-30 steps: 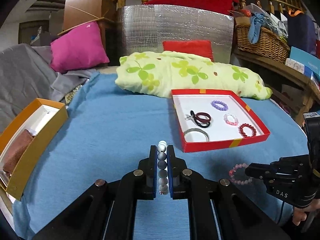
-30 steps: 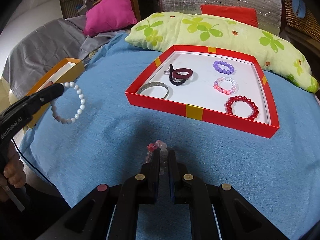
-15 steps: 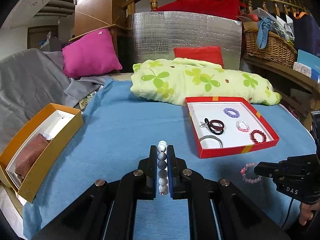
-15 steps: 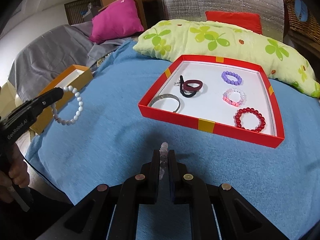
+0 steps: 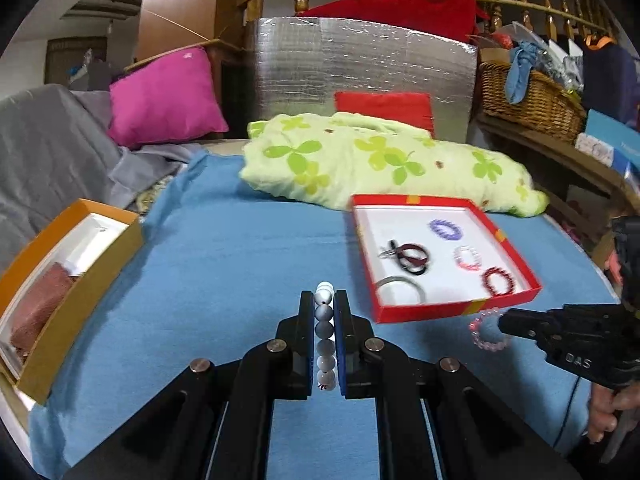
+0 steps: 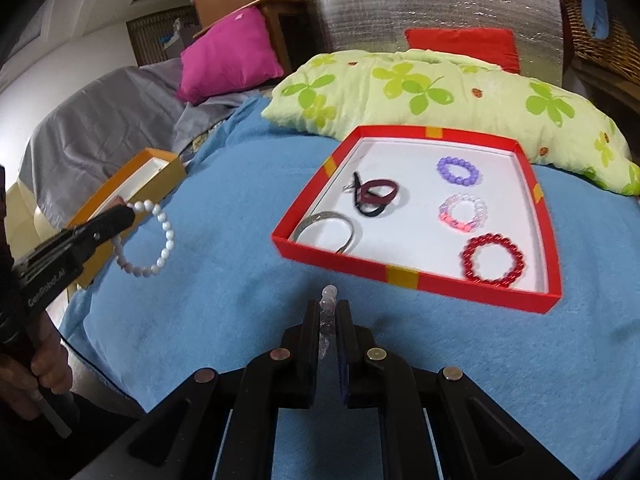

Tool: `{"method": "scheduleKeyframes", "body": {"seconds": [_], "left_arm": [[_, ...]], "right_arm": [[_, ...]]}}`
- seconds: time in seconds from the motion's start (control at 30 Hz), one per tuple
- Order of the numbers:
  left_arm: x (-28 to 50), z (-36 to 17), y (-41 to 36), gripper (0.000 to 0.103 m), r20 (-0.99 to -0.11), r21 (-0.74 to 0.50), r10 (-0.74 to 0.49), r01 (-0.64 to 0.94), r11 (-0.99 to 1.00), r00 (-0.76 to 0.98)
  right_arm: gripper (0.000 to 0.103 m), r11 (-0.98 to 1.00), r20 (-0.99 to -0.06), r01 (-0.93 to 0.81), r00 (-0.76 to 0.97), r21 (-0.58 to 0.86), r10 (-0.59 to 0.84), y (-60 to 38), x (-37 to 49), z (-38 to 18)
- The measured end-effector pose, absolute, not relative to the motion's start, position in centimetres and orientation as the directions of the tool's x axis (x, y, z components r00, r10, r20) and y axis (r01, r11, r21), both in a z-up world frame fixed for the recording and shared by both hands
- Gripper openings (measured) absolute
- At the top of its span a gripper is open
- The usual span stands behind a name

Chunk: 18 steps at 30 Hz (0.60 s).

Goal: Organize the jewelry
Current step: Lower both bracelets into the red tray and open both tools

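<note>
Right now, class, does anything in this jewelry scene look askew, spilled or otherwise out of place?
Nothing is spilled or damaged. The red tray lies at an angle on the blue cloth, its five pieces apart and unentangled. Two bracelets are out of it only because the tools hold them: a white one and a pink one.

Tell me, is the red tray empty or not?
Not empty. The red tray holds five pieces, including a purple bracelet and a red bracelet.

"DAS" on right gripper [image 5: 505, 323], "GenRobot.AI" on left gripper [image 6: 129, 211]
</note>
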<state>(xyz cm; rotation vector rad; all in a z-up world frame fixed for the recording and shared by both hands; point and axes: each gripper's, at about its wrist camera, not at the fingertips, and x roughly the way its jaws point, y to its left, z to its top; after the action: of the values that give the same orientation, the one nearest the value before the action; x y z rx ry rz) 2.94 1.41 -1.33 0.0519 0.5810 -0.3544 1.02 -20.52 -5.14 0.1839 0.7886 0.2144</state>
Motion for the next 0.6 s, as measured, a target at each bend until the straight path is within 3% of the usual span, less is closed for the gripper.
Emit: {"method": "scheduleKeyframes", "body": {"seconds": [0.2,0.6], "left_arm": [[5.2,0.3,-1.9,0.010,-0.540,-0.117,-0.418,0.426,0.897,0.731],[14.1,1.2,-11.8,0.010,-0.551,-0.099,-0.503,0.547,0.831,0.666]], "right_arm": [[0.009,0.952,-0.664,-0.021,0.712,0.306,0.229,-25.1,2.8,-4.6],[0.009,0.914,-0.638,0.141,0.756,0.380,0.149,-32.3,9.6,-4.6]]}}
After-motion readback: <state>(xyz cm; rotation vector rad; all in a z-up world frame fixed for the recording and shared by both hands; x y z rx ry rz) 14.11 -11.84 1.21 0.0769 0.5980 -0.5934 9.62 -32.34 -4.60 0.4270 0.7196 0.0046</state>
